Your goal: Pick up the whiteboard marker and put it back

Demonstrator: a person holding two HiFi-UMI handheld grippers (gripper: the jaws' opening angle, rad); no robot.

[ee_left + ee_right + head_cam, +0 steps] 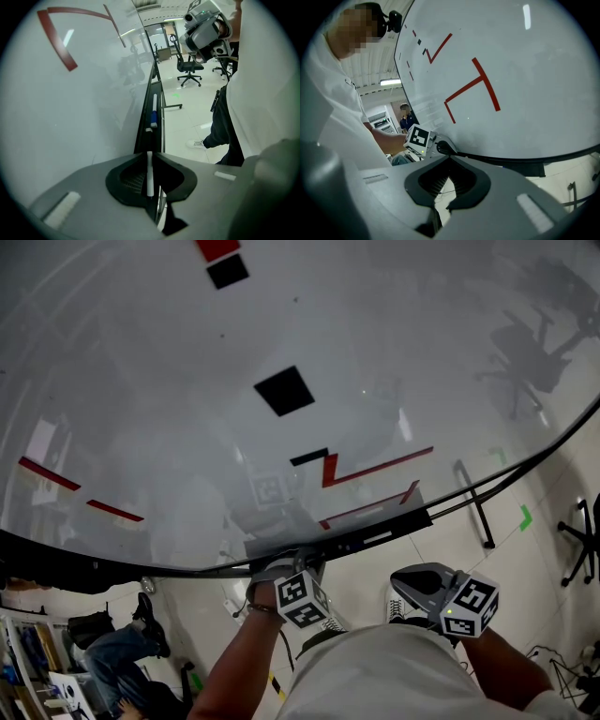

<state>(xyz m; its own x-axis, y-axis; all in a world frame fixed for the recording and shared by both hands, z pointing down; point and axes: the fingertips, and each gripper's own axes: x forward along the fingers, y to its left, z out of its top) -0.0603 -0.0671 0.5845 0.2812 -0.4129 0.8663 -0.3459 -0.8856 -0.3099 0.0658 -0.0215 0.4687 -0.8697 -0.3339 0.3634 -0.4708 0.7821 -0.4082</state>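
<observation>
A thin white whiteboard marker sits pinched between the jaws of my left gripper, which is shut on it. It hangs just over the black tray along the whiteboard's lower edge. Farther along that tray lies a second marker with a blue cap. In the head view the left gripper is right at the tray. My right gripper hangs off the board to the right. Its jaws are shut with nothing between them.
The whiteboard carries red lines and black squares. Its stand foot and a green floor mark lie to the right. Office chairs stand beyond the tray's end. A seated person is at lower left.
</observation>
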